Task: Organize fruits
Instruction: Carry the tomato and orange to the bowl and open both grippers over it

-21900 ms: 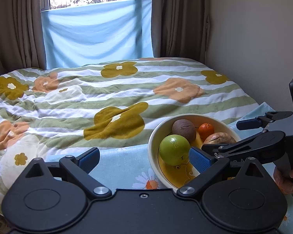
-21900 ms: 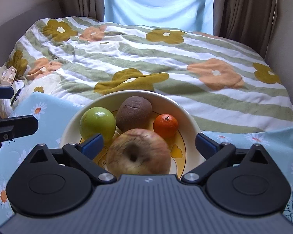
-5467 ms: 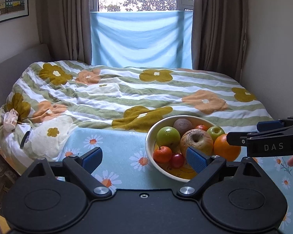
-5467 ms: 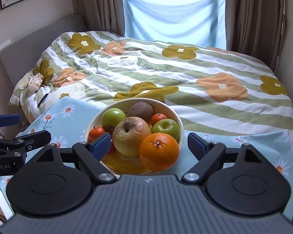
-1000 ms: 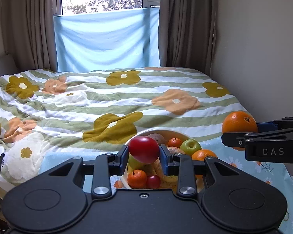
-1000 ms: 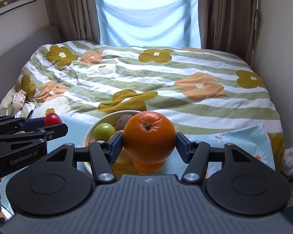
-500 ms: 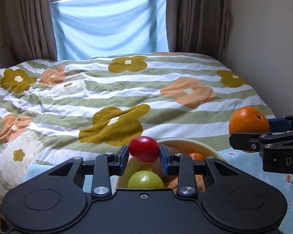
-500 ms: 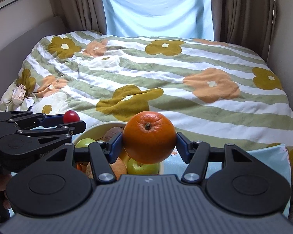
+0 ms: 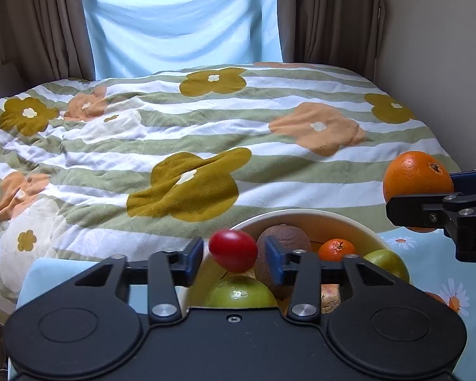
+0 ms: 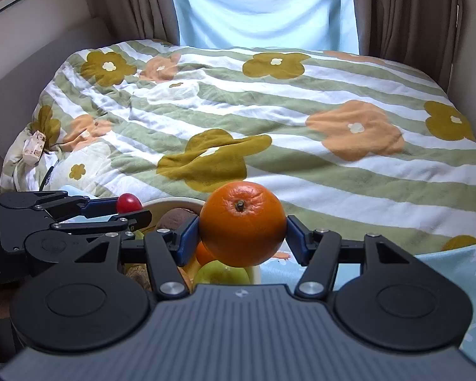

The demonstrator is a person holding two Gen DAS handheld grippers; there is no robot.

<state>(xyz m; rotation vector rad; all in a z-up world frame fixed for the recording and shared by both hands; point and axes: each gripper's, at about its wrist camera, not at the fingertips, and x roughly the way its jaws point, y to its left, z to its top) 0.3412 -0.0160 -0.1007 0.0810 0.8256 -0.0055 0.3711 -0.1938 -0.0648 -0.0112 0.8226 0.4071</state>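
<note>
A cream bowl point(image 9: 301, 214) holds a brown fruit point(image 9: 285, 238), a small tangerine point(image 9: 336, 249) and green apples point(image 9: 241, 292). My left gripper point(image 9: 233, 252) hangs over the bowl's near left side, and its jaws are opening. A small red tomato point(image 9: 233, 254) sits loose between them, with a gap to each pad. My right gripper point(image 10: 242, 225) is shut on a large orange point(image 10: 242, 223), held above the bowl's right side point(image 10: 174, 203). From the left wrist view that orange point(image 9: 417, 177) shows at the far right.
The bowl rests on a light blue daisy cloth point(image 9: 428, 254) at the foot of a bed with a striped floral quilt point(image 9: 206, 133). Brown curtains point(image 9: 333, 16) and a blue drape point(image 9: 181, 16) hang behind. A wall point(image 9: 444, 63) runs along the right.
The left jaws have opened and let go of the red tomato. Both grippers have come forward and lower over the bowl. The right still grips the orange.
</note>
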